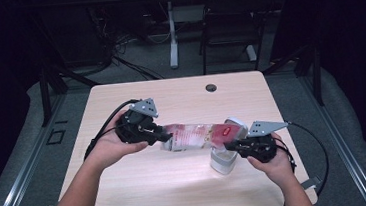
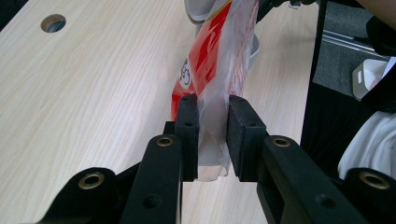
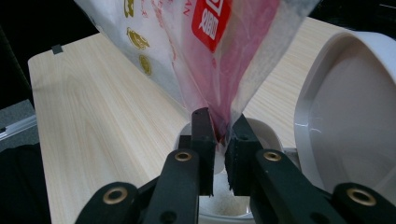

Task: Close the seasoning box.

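A clear plastic bag (image 1: 194, 136) with red print hangs stretched above the table between both grippers. My left gripper (image 1: 166, 134) is shut on its left end; in the left gripper view the bag's (image 2: 210, 70) clear edge sits pinched between the pads of that gripper (image 2: 212, 135). At the other end my right gripper (image 1: 230, 146) is shut on the bag's (image 3: 210, 56) corner, and in its own view this gripper (image 3: 220, 140) shows its jaws close together. Below that corner stands a white container (image 1: 222, 162) with its lid (image 3: 345, 121) flipped up and white grains inside (image 3: 210, 205).
The light wooden table (image 1: 178, 183) has a round cable hole (image 1: 211, 87) near its far edge. A black chair (image 1: 229, 23) and another desk's white leg (image 1: 172, 33) stand beyond it. Black cables trail from both grippers across the table's sides.
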A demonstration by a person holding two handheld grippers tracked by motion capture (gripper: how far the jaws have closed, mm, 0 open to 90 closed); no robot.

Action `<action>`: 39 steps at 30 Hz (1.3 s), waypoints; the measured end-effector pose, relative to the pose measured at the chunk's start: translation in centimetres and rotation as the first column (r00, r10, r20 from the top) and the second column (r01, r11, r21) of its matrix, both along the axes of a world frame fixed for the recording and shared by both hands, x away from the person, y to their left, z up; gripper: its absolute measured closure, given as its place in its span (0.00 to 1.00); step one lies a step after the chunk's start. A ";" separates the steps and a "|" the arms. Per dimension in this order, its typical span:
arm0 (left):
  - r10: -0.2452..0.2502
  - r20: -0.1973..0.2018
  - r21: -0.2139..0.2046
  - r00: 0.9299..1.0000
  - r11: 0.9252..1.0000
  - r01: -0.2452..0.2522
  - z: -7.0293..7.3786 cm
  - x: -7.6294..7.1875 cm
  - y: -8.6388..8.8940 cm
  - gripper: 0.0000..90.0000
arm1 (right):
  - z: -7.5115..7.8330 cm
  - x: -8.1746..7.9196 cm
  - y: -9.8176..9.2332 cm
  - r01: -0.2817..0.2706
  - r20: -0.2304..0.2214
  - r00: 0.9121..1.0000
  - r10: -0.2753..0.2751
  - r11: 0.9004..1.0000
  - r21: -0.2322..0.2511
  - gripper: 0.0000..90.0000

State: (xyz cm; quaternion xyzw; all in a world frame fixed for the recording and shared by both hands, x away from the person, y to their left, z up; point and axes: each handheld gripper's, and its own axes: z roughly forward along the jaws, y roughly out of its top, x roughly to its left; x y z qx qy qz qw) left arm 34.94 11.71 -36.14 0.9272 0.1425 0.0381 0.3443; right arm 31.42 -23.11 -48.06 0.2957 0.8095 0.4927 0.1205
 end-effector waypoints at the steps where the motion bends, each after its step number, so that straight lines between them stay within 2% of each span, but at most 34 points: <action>1: -0.004 -0.001 0.003 1.000 1.000 0.004 0.1 0.0 0.0 0.84 | 0.0 0.0 0.0 0.000 0.000 1.000 0.000 1.000 0.000 0.93; 8: -0.010 0.007 0.013 1.000 1.000 0.010 0.3 0.0 -0.4 0.85 | 0.0 -0.2 0.1 0.013 0.020 1.000 -0.012 0.999 -0.030 0.93; 39: -0.030 0.019 0.005 0.999 1.000 0.029 1.4 0.4 -1.5 0.85 | -0.5 -0.5 -0.2 0.026 0.025 0.999 -0.025 0.999 -0.031 0.93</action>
